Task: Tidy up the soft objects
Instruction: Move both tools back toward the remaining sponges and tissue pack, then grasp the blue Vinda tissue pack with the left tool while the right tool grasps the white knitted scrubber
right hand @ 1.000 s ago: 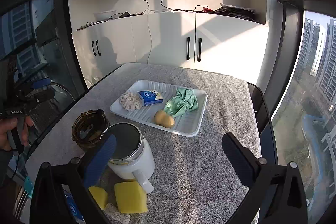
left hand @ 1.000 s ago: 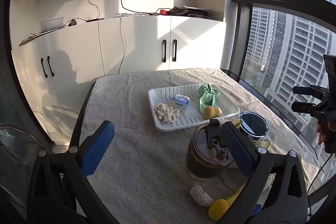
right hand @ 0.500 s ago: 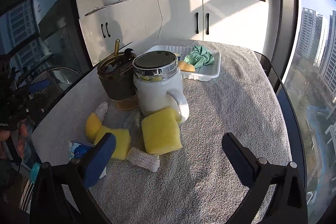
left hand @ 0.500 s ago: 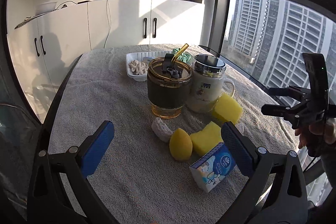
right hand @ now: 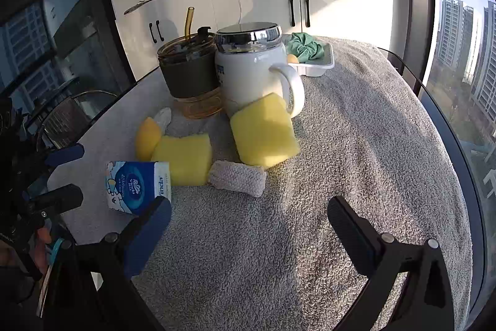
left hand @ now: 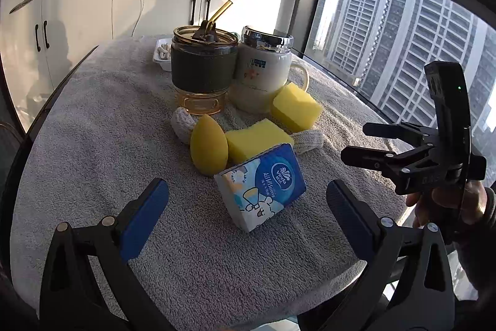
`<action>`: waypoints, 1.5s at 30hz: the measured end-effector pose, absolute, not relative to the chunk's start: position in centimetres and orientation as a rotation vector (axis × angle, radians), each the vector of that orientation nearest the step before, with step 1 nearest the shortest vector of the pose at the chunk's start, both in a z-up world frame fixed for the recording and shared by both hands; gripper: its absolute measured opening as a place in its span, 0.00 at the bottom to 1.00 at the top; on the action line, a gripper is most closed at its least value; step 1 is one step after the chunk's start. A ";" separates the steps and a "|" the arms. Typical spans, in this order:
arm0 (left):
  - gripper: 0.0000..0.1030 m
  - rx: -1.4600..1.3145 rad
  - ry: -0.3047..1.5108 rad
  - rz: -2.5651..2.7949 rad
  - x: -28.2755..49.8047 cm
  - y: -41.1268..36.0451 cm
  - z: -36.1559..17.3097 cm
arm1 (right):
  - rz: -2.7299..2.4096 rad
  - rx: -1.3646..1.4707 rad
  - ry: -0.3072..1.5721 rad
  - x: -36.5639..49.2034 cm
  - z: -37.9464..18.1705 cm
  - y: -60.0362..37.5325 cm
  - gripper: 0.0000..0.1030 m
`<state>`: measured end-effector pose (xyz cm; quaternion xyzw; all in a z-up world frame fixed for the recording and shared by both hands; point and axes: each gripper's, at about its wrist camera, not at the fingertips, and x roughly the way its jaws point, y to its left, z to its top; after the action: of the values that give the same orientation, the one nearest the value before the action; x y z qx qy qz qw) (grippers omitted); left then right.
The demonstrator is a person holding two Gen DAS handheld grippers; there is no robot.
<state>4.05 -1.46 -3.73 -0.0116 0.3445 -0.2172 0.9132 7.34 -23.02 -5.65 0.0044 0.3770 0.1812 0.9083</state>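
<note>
The left gripper (left hand: 246, 202) hangs low over the near edge of the towel-covered table (left hand: 102, 120), its blue-padded fingers (left hand: 145, 213) spread wide with nothing between them. Straight ahead of it, in line with the gap, a blue-and-white tissue pack (left hand: 263, 185) stands tilted on the towel. The right gripper (right hand: 248, 221) is likewise wide apart and empty, over bare towel on the window side of the cluster.

Just behind the tissue pack sit a yellow egg-shaped sponge (left hand: 207, 146) and a yellow block sponge (left hand: 257, 140), touching each other. A knitted beige piece (right hand: 238, 177) lies beside the block sponge, and another knitted end (left hand: 183, 124) pokes out behind the egg sponge; whether the two are one item cannot be told. A second yellow block sponge (right hand: 263, 134) leans against the white mug (right hand: 254, 73), close under its handle.

The mug carries a shiny metal lid, so its inside is hidden. Beside it stands a glass tumbler (left hand: 203, 70) with a dark sleeve, a lid and an amber straw; its amber glass base shows below the sleeve.

Farther back is a white tray (right hand: 319, 67). In it are a green scrunchie (right hand: 305, 47), a small tan rounded thing (right hand: 292, 58) mostly hidden by the mug, and, at the other end, a pale scrunchie (left hand: 163, 50).
</note>
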 end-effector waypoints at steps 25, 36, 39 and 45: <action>1.00 -0.033 0.786 -0.200 7.3 -6.3 -7.0 | 0.338 -0.086 0.773 9.0 -7.5 -23.4 1.00; 0.91 -0.071 0.863 -0.070 7.7 -4.7 -8.0 | 0.368 -0.120 0.772 9.3 -7.5 -23.2 1.00; 0.76 -0.060 0.855 -0.063 7.2 -4.1 -7.7 | 0.384 -0.120 0.774 9.3 -7.3 -22.2 1.00; 0.75 -0.068 0.858 -0.067 6.5 -2.1 -7.7 | 0.388 -0.116 0.799 10.1 -7.6 -20.1 0.99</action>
<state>6.50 -2.14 -7.75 -0.0330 0.4158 -0.0327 0.9083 10.08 -20.12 -7.62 -0.0562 0.3864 0.1877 0.9013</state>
